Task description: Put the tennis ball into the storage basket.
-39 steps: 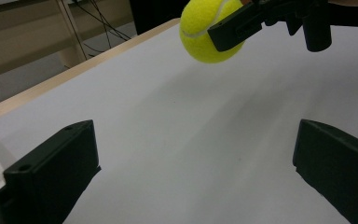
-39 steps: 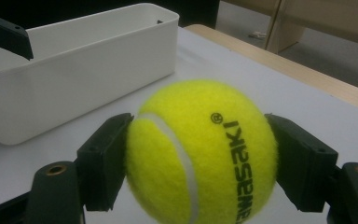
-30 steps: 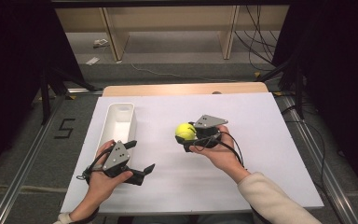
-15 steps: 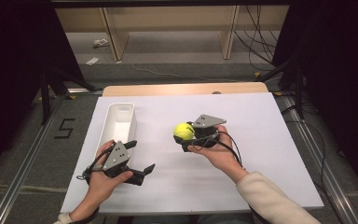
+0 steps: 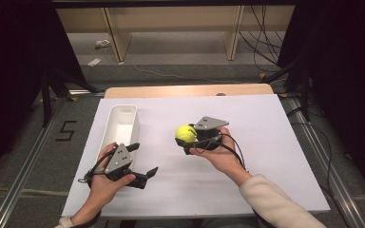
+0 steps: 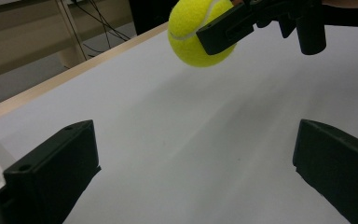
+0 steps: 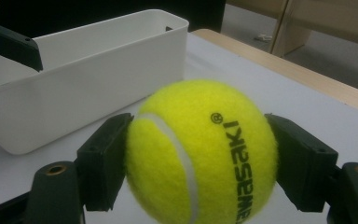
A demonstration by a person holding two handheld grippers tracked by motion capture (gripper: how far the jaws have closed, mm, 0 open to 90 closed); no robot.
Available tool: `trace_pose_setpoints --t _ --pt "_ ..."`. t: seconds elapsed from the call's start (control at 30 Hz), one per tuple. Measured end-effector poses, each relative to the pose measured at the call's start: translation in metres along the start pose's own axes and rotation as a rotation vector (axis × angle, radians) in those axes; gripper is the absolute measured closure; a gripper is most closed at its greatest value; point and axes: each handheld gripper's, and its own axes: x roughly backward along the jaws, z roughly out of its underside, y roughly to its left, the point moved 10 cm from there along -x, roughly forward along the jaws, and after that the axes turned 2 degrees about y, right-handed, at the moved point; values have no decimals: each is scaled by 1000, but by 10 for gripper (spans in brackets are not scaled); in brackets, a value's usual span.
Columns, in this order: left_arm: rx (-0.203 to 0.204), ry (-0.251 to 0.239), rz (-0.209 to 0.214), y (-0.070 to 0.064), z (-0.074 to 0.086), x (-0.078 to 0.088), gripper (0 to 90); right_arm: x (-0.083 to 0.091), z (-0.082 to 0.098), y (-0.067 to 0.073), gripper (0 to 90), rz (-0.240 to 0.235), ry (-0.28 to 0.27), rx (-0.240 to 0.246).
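Observation:
A yellow tennis ball (image 5: 186, 133) hangs above the middle of the white table, clamped between the jaws of my right gripper (image 5: 186, 138). In the right gripper view the ball (image 7: 200, 151) is pressed from both sides by the black pads (image 7: 105, 161). The left gripper view shows the same ball (image 6: 196, 31) lifted off the surface, with a shadow below. My left gripper (image 5: 145, 164) rests near the table's front left, its jaws wide apart with nothing between them (image 6: 196, 172). A long white bin (image 5: 120, 126) stands just beyond the left gripper.
The white table sheet (image 5: 266, 142) spreads to the right and front. A wooden table edge (image 5: 190, 90) runs along the back. Past it are shelf legs and cables on the floor. Dark frames stand at both sides.

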Motion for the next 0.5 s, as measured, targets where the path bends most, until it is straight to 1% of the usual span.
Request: trace_pose_setpoints --t 0.5 --pt "0 -1 -1 0 0 0 0 -3 -4 5 272 -9 -4 3"
